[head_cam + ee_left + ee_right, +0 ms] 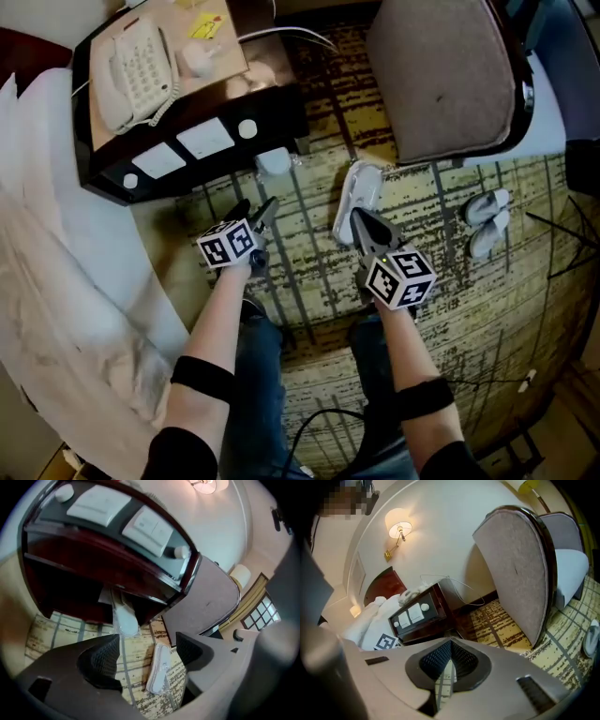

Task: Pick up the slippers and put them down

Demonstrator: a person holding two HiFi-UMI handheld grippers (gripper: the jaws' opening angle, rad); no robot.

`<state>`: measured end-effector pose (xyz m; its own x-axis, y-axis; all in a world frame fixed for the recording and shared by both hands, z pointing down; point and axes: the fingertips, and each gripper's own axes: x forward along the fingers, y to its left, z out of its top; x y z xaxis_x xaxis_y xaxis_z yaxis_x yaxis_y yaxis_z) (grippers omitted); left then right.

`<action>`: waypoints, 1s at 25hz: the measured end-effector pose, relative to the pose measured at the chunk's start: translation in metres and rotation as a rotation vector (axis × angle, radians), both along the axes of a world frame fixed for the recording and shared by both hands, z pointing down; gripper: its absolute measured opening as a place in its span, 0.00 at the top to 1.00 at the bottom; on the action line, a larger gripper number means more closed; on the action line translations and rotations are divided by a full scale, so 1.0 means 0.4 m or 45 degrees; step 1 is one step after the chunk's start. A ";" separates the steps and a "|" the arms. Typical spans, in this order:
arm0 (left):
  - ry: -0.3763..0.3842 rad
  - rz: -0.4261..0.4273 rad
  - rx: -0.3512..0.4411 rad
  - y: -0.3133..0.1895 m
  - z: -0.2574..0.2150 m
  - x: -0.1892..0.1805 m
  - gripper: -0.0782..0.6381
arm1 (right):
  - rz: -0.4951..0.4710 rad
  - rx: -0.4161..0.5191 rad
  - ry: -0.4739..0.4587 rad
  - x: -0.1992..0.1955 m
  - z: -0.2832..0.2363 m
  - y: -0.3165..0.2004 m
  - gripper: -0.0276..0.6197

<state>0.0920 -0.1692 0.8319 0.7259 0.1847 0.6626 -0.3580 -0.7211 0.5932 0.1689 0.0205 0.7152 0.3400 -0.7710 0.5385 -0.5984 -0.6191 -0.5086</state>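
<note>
Two white slippers lie on the patterned carpet. One (359, 195) (159, 667) lies beside the chair; the other (274, 161) (125, 617), in a clear wrapper, lies half under the nightstand. My left gripper (258, 208) (147, 637) hangs above the carpet between them. It is open and nothing is between its pads. My right gripper (358, 217) (450, 643) is shut, its tips meeting with nothing seen between them. In the head view its tip overlaps the near end of the slipper by the chair. Whether it touches that slipper I cannot tell.
A dark nightstand (187, 127) with a phone (136, 66) stands at the upper left. A padded chair (450, 75) stands at the upper right. A second pair of slippers (487, 223) lies further right. White bedding (56, 253) fills the left. A cable (314, 422) runs by my legs.
</note>
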 end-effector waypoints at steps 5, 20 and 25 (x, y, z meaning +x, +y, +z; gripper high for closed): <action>-0.034 -0.020 -0.073 -0.037 0.218 0.048 0.31 | -0.004 0.029 -0.020 0.011 0.189 -0.042 0.96; 0.142 -0.153 -0.400 -0.094 0.415 0.215 0.41 | -0.048 0.085 -0.015 0.035 0.408 -0.103 0.96; 0.223 -0.199 -0.460 -0.097 0.399 0.198 0.70 | -0.066 0.084 -0.019 0.016 0.410 -0.096 0.96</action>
<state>0.1711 -0.2080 0.9917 0.8595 0.2614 0.4393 -0.3173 -0.4008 0.8594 0.1752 -0.0178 0.8794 0.2913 -0.8211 0.4909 -0.6206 -0.5527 -0.5562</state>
